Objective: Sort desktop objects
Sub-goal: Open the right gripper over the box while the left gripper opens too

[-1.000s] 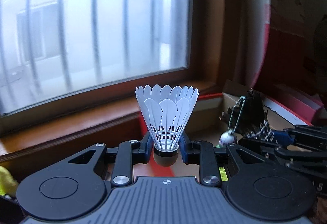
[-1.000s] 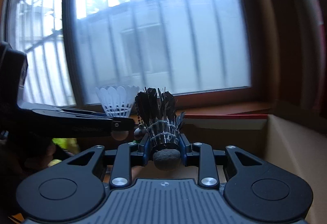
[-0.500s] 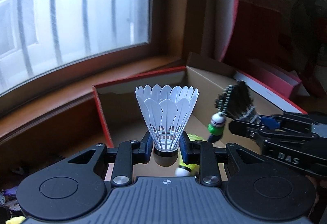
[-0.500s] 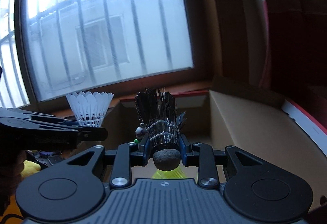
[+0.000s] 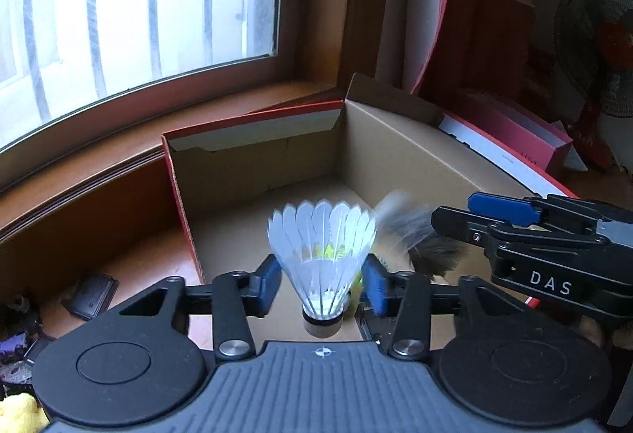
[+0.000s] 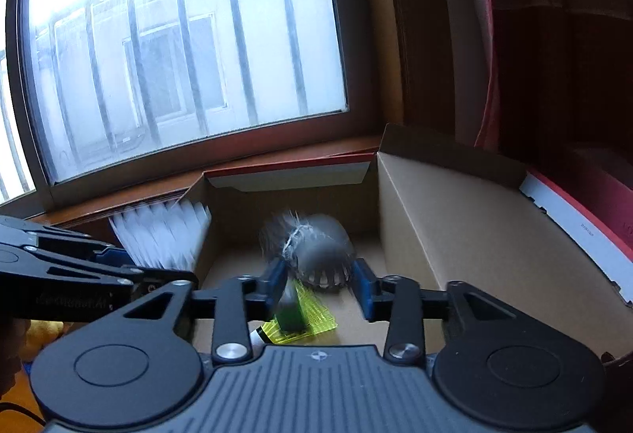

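Observation:
Over an open cardboard box (image 5: 253, 164), my left gripper (image 5: 321, 288) stands open. A white shuttlecock (image 5: 321, 267) is blurred between its spread blue pads (image 5: 269, 286), loose from them with its cork downward. In the right wrist view my right gripper (image 6: 319, 284) is open too. A black-feathered shuttlecock (image 6: 312, 251) is blurred and tilted between its parted pads, above the floor of the box (image 6: 455, 227). A yellow-green shuttlecock (image 6: 304, 318) lies on the box floor below it. The white shuttlecock (image 6: 166, 235) also shows at the left there.
The box sits against a wooden window sill (image 5: 118, 140) under a barred window. A flat red and white box (image 5: 514, 144) lies to the right, with a fan (image 5: 601, 49) behind it. A small black object (image 5: 91, 294) and clutter lie on the desk to the left.
Both grippers swung from the window down over the box, then opened. The white and the black shuttlecock, held before, are now loose and blurred between the spread pads.

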`<control>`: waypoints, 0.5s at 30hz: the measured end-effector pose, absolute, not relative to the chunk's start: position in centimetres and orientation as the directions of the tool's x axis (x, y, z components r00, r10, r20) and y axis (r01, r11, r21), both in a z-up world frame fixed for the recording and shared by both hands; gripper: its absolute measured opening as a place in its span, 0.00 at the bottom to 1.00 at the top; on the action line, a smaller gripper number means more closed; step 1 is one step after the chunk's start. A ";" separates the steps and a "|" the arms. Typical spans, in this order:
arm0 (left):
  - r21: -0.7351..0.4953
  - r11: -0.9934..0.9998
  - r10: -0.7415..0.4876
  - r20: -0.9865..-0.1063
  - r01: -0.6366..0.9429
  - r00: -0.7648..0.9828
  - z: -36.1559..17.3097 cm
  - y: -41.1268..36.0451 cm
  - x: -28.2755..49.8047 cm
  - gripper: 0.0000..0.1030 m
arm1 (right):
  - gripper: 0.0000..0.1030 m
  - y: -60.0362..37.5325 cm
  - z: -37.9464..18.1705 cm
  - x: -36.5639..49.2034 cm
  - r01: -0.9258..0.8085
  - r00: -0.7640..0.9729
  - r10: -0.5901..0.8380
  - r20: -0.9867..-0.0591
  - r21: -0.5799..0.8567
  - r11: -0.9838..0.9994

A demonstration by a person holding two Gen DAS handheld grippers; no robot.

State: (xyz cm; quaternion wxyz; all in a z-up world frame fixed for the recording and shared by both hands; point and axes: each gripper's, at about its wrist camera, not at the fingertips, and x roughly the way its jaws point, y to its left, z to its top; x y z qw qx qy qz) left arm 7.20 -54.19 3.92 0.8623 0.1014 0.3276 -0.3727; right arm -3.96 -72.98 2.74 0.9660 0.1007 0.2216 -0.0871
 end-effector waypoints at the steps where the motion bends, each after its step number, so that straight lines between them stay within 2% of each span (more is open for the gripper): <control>1: -0.070 0.703 -0.577 -0.638 0.708 0.510 4.0 -54.0 7.1 0.50 | 0.45 -72.9 2.8 -4.0 0.212 0.888 -0.124 -0.442 0.155 0.965; 4: -0.072 0.707 -0.579 -0.631 0.704 0.517 4.4 -53.4 6.7 0.59 | 0.48 -72.7 2.9 -4.1 0.210 0.890 -0.125 -0.438 0.149 0.966; 6: -0.073 0.710 -0.580 -0.625 0.700 0.522 4.6 -53.0 6.4 0.69 | 0.50 -72.3 3.2 -4.2 0.205 0.892 -0.122 -0.435 0.148 0.968; 15: -0.065 0.780 -0.538 -0.578 0.622 0.614 6.3 -47.5 4.6 0.76 | 0.61 -69.4 4.6 -5.0 0.175 0.904 -0.103 -0.416 0.139 0.975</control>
